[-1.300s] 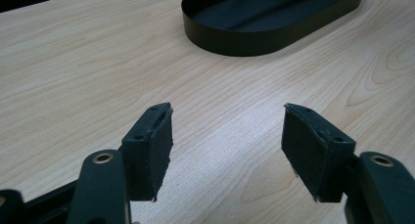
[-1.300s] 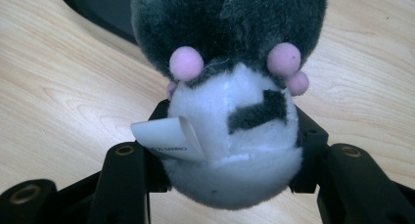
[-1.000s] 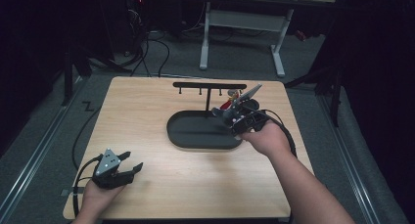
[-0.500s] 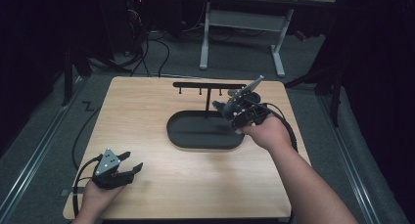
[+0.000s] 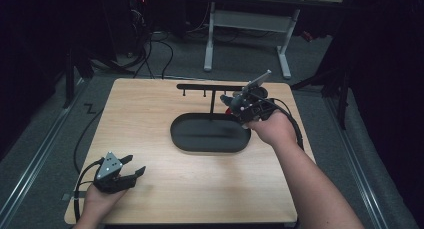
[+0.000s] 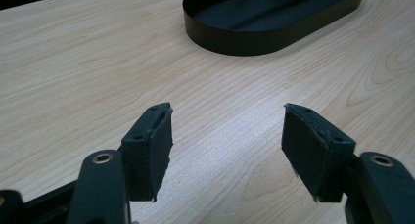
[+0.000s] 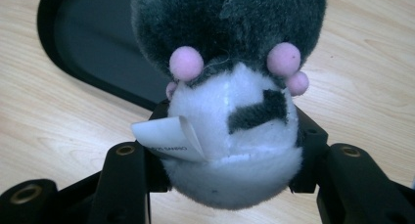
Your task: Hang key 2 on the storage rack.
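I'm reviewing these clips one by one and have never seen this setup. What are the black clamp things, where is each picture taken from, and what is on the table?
A person holds hand-operated tongs in each hand; there is no robot arm. The high view looks down on the light wooden table. On it sit a shallow black oval tray and, behind the tray, a thin black rack with small hooks.

The other two pictures come from cameras riding on the tongs. The left tongs rest near the table's front corner, open and holding nothing. The right tongs, near the tray's far end, squeeze a grey and white plush toy with pink dots and a paper tag.
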Motion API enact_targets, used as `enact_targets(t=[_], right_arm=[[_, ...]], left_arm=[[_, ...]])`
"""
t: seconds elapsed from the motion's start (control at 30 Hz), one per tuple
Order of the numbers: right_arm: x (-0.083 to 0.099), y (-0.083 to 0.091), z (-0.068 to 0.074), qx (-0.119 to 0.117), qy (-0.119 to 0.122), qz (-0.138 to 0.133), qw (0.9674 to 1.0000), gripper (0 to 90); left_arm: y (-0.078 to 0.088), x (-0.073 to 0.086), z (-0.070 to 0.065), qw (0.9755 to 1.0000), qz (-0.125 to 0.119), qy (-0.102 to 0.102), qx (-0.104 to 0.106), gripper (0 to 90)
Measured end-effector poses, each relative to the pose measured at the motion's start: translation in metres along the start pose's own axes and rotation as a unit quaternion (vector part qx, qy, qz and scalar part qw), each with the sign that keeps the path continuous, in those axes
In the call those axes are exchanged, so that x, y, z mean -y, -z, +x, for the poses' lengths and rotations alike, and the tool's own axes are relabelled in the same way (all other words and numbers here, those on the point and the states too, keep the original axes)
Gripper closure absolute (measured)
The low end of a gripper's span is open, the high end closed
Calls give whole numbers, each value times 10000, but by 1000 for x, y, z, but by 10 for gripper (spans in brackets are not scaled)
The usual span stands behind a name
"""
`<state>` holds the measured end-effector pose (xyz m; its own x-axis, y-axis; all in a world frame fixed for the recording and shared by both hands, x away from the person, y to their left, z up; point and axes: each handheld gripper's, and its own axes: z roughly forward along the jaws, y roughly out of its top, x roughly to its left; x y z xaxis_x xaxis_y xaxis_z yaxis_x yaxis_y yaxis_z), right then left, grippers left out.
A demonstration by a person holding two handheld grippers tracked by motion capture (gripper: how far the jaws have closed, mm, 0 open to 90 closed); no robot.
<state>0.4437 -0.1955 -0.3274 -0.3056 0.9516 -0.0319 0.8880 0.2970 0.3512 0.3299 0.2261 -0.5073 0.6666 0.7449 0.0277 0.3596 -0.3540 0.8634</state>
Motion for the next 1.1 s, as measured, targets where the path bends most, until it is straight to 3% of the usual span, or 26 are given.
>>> enact_targets(t=[0.37, 0.73, 1.1], right_arm=[[-7, -9, 1, 224, -4, -36, 9997, 488], [-11, -28, 11, 449, 126, 117, 9988, 489], [-14, -43, 17, 360, 172, 206, 9990, 488]], left_arm=[[0, 0, 0, 10000, 2, 7, 4, 364], [1, 0, 1, 10000, -8, 14, 13, 364], [1, 0, 1, 10000, -18, 25, 18, 364]])
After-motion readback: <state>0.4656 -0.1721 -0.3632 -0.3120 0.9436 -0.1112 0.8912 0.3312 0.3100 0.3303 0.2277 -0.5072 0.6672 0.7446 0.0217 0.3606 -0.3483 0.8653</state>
